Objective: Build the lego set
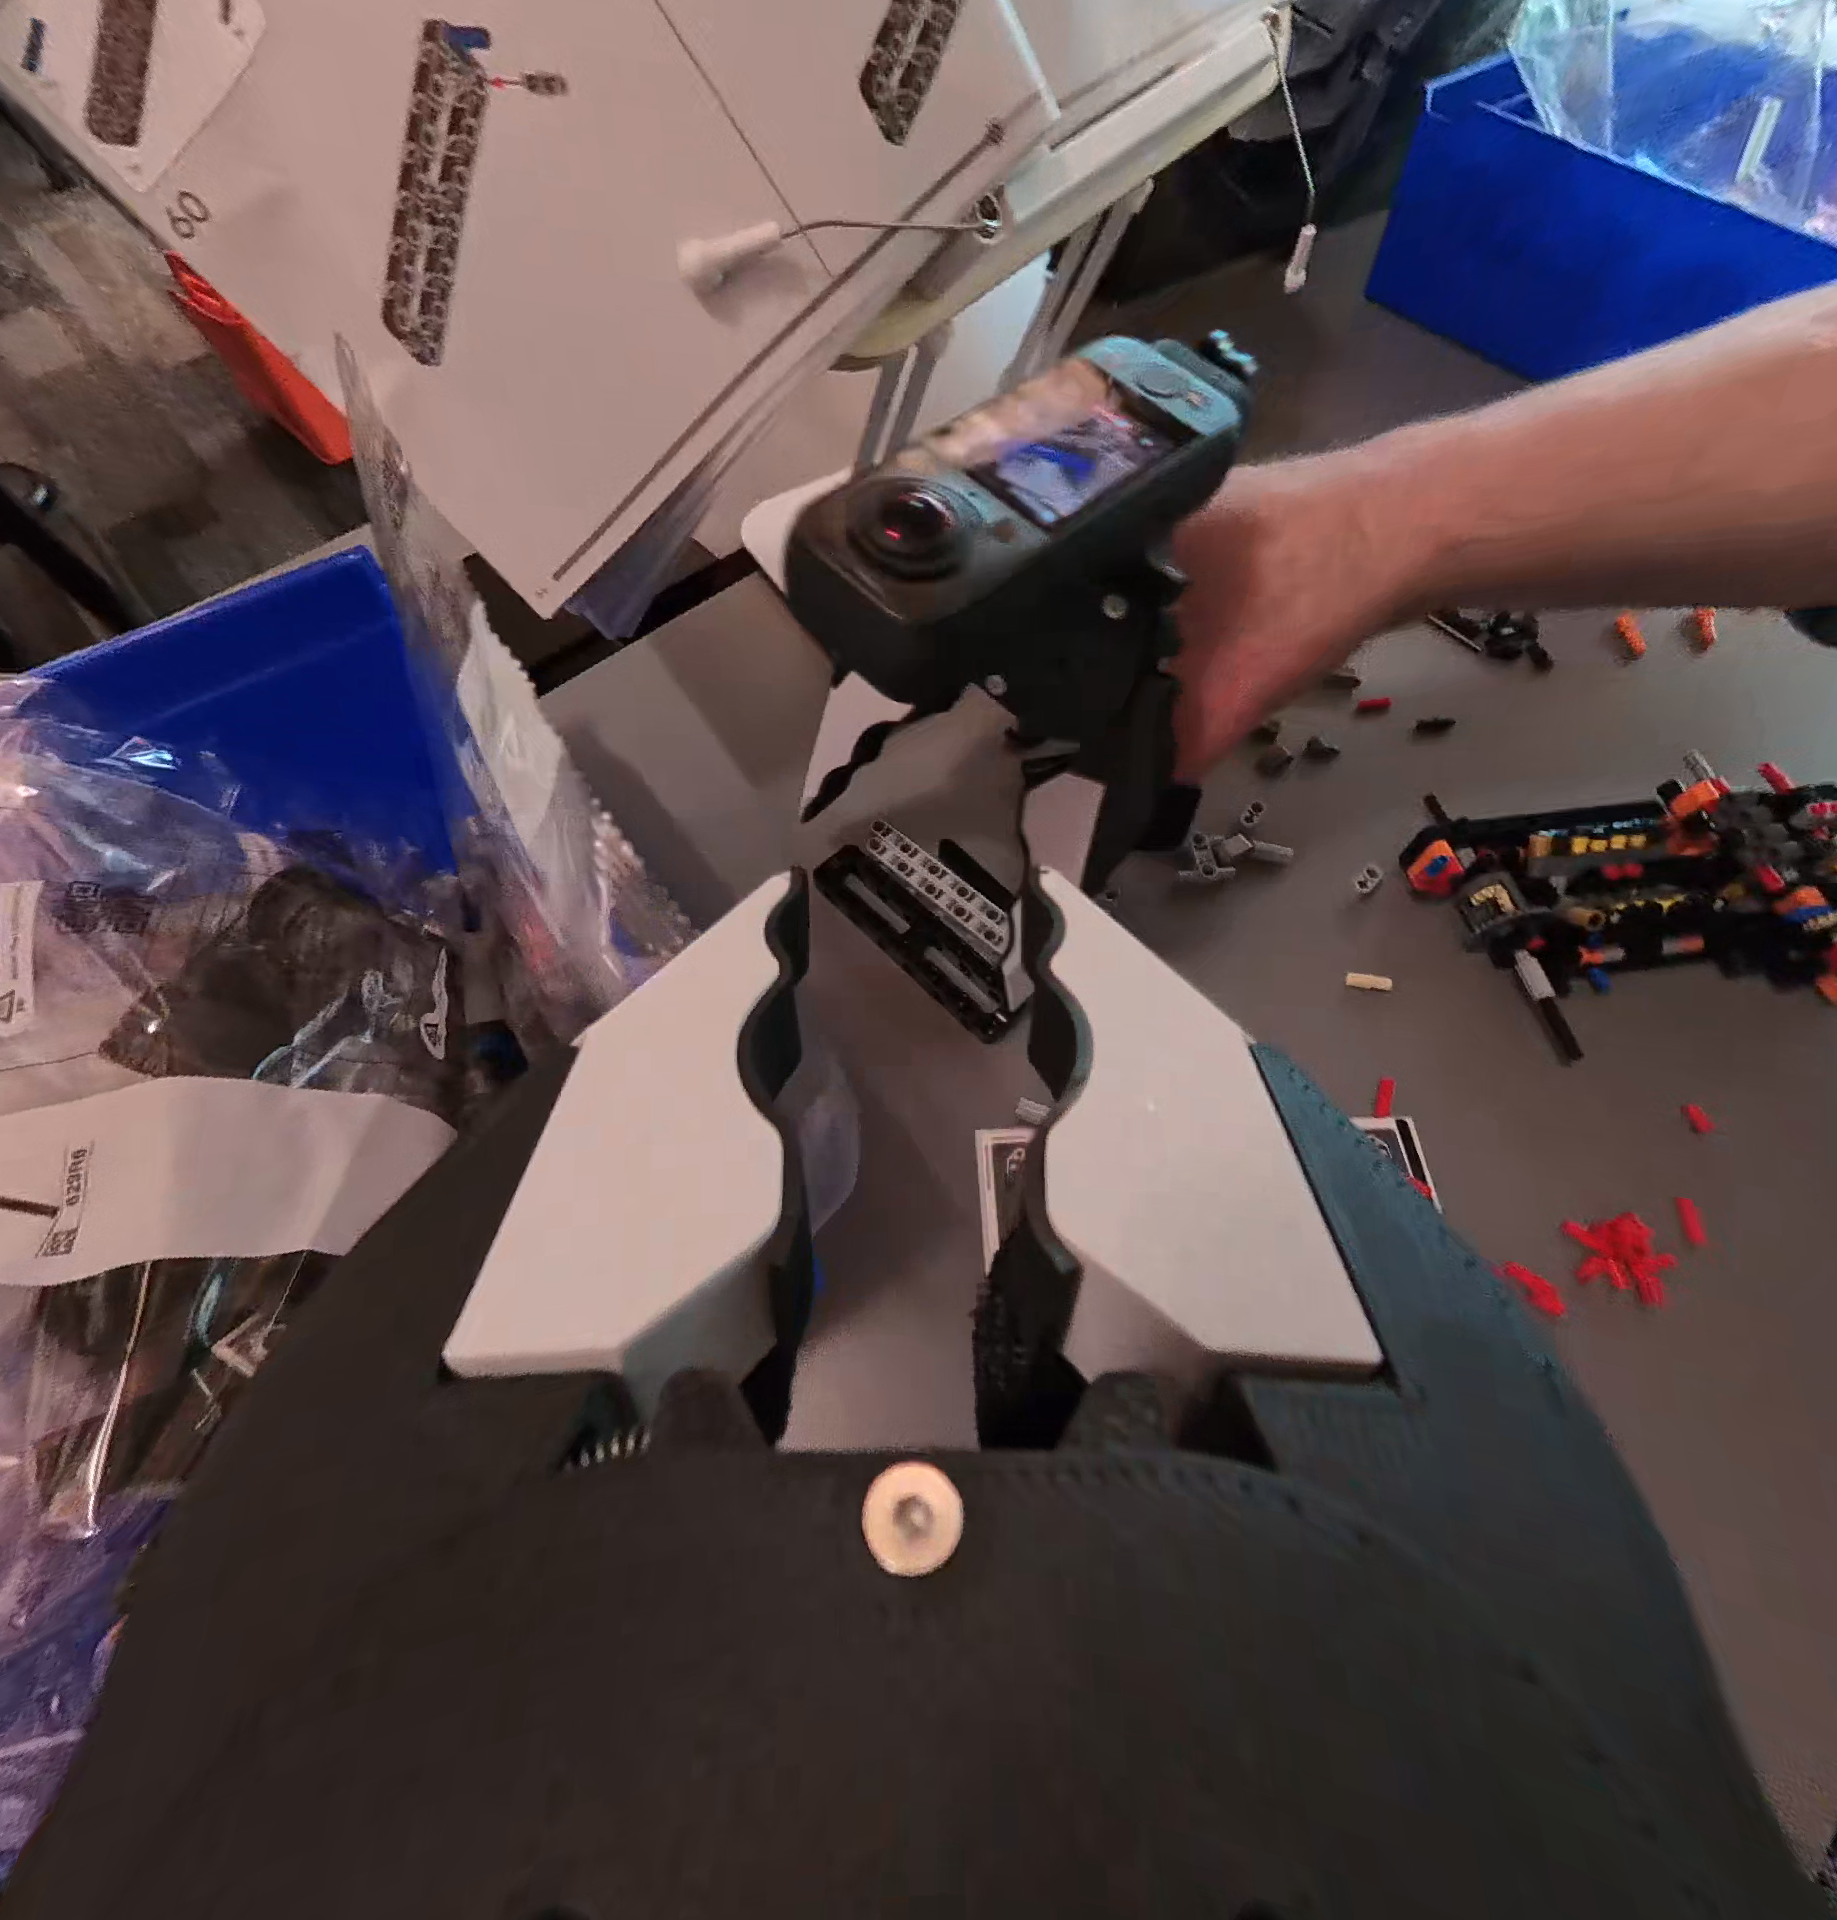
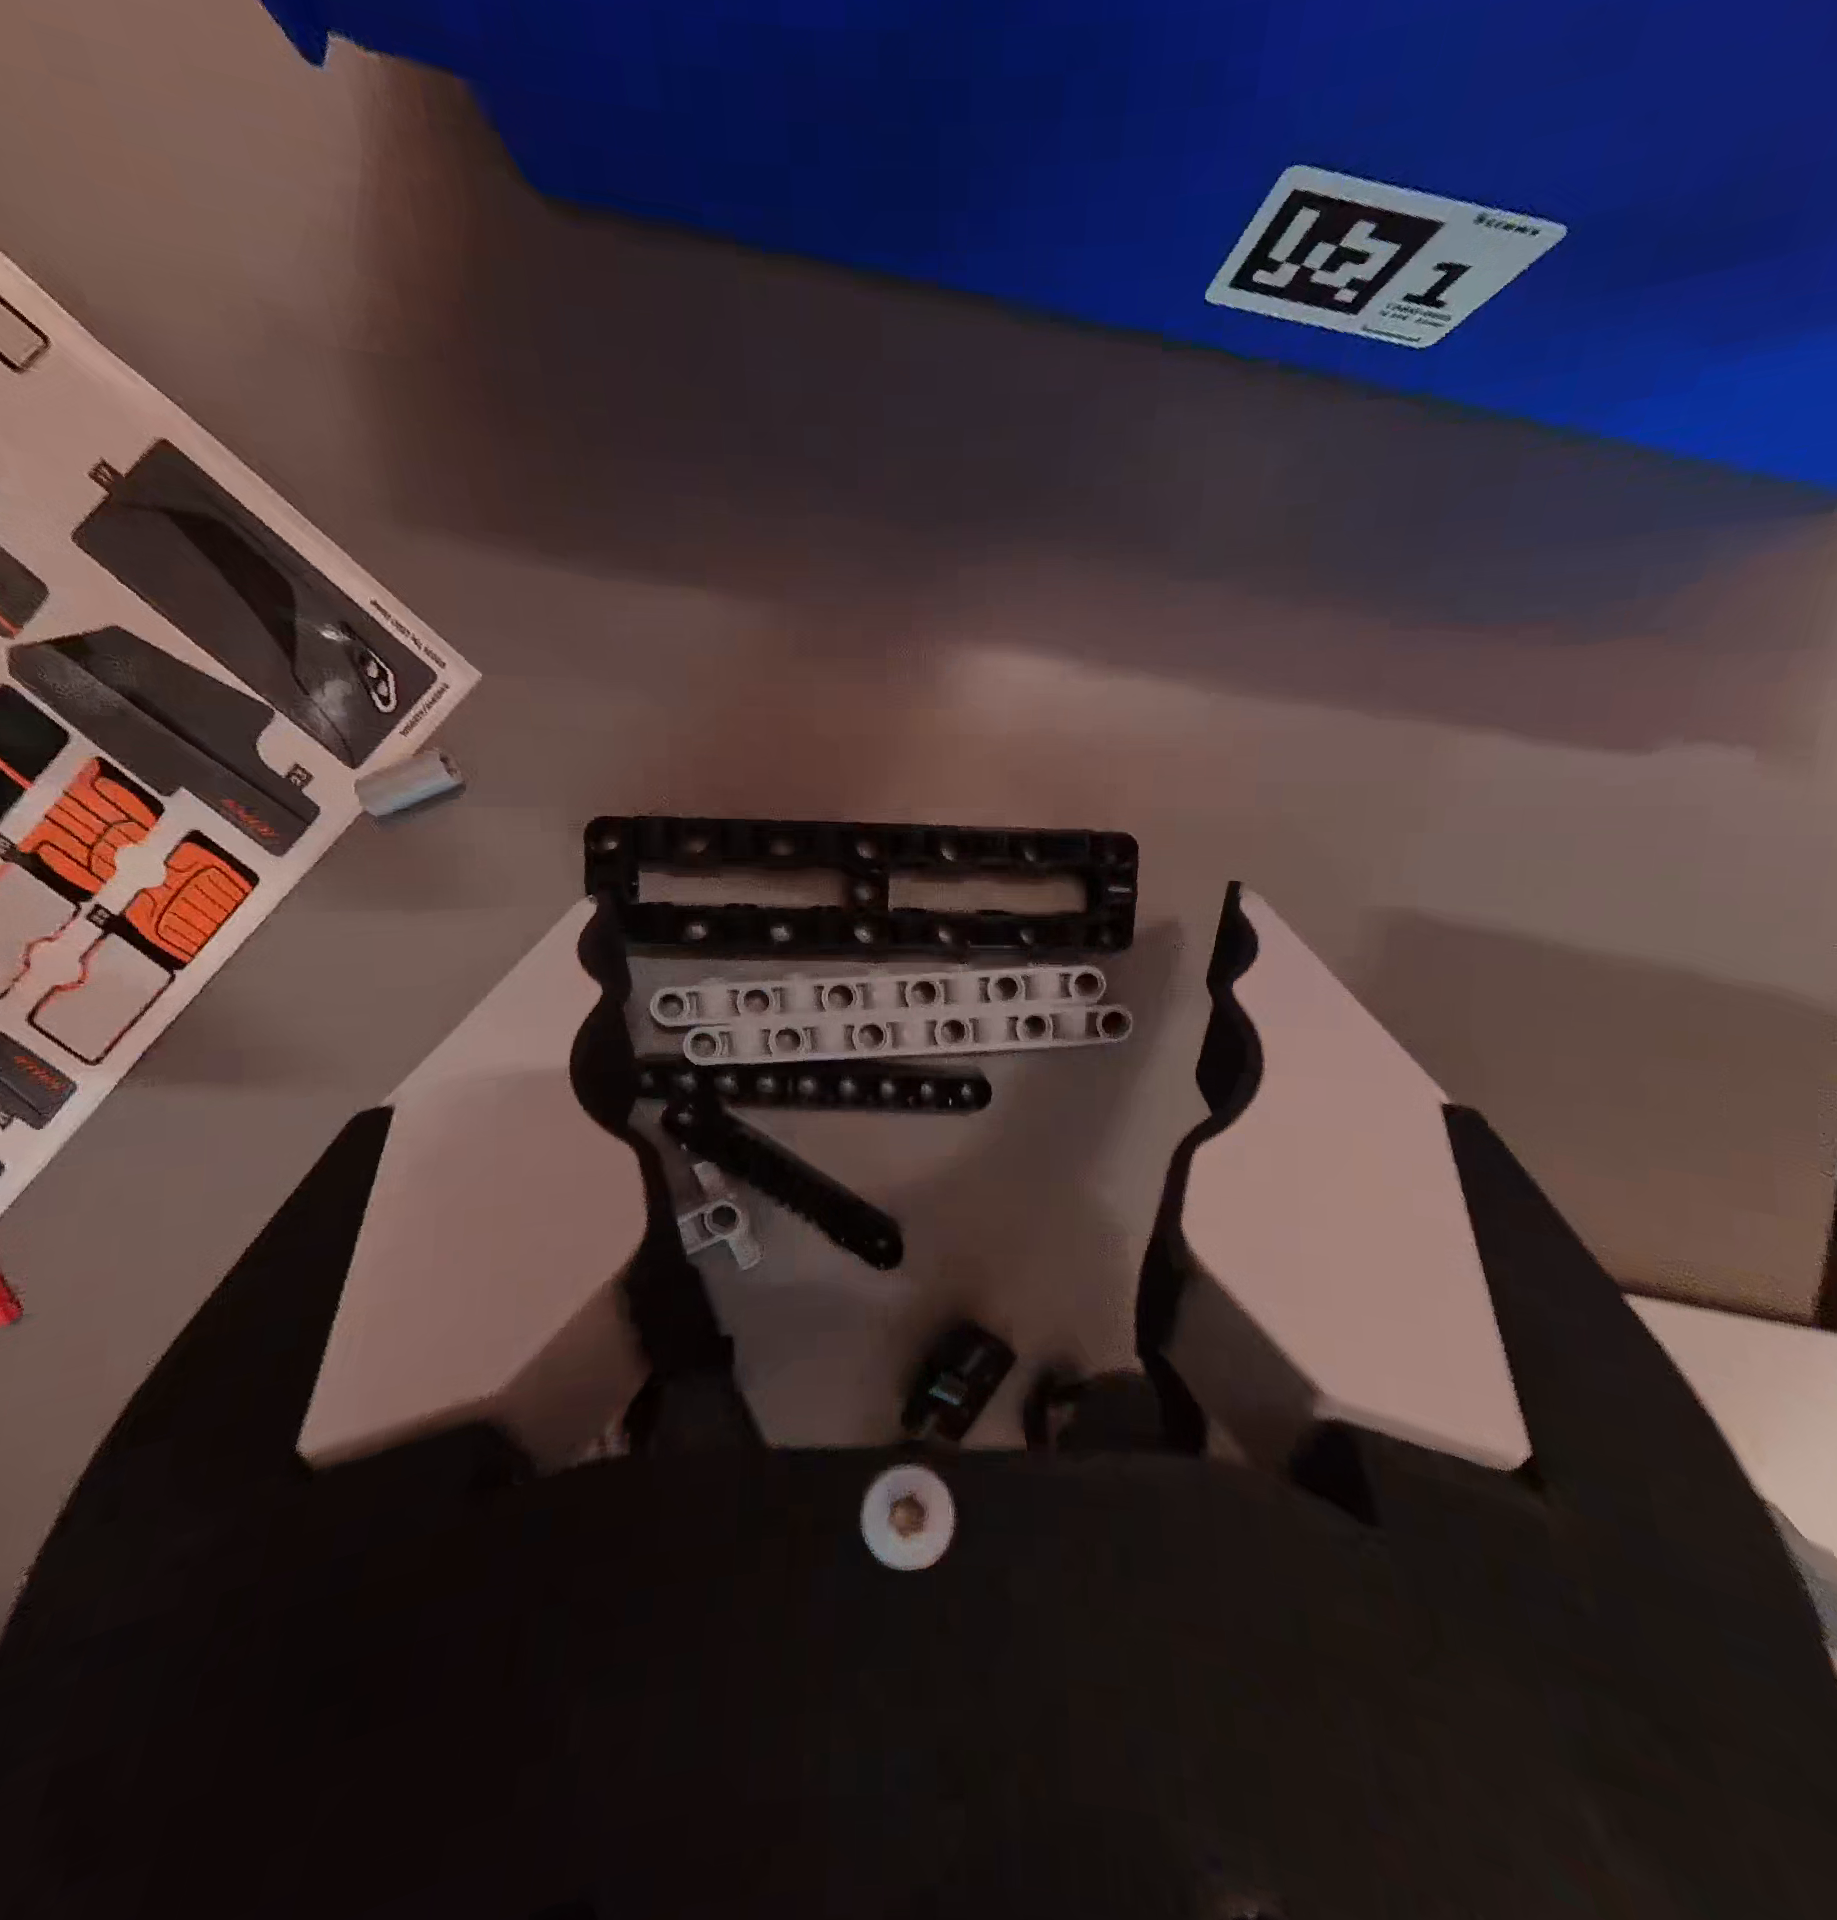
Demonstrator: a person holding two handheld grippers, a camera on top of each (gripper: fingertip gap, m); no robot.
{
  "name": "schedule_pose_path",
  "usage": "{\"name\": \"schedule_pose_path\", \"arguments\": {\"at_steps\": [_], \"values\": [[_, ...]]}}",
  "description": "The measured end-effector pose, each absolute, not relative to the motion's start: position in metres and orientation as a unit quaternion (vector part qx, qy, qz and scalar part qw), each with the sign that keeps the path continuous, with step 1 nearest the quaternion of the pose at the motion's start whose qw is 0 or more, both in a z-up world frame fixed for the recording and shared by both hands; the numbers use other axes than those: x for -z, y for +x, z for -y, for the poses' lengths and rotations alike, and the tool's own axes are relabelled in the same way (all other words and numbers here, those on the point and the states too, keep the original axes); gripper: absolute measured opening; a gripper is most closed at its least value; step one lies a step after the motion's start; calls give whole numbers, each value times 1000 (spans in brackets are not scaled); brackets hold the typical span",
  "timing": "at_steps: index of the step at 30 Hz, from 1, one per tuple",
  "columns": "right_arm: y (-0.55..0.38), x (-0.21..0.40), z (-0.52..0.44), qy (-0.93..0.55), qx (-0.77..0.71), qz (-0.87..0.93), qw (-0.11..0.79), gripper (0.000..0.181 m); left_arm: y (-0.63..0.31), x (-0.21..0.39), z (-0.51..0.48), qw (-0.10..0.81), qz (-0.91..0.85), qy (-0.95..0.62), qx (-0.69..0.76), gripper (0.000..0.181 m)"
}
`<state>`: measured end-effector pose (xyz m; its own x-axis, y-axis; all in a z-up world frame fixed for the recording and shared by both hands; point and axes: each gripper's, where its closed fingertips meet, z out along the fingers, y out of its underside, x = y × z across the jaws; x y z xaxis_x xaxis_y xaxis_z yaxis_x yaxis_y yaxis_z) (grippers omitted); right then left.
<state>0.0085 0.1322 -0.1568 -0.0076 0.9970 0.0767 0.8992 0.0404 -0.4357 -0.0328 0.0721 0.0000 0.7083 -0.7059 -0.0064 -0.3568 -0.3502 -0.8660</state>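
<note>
Trouble brewing: right gripper (image 2: 914, 1049) hangs spread wide and empty over the black frame (image 2: 860, 883) and grey beams (image 2: 893, 1018) between its fingers; closing could scatter them. Left gripper (image 1: 919, 914), parted and empty, hovers close opposite, risking collision.

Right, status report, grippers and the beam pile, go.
Left gripper open, empty. Right gripper open, empty, over the beam pile: black frame, grey beams. Nothing gripped; small grey connector loose among them.
</note>
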Motion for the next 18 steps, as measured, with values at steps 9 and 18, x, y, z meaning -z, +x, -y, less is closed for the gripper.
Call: {"name": "schedule_pose_path", "arguments": {"at_steps": [9, 18], "values": [[2, 148, -127, -688, -215, 674, 163, 50, -18, -6, -33, 476, -378, -771, 193, 39], [24, 132, -73, -580, -192, 773, 169, 69, -36, 36, 6, 435, -370, -797, 197, 39]]}}
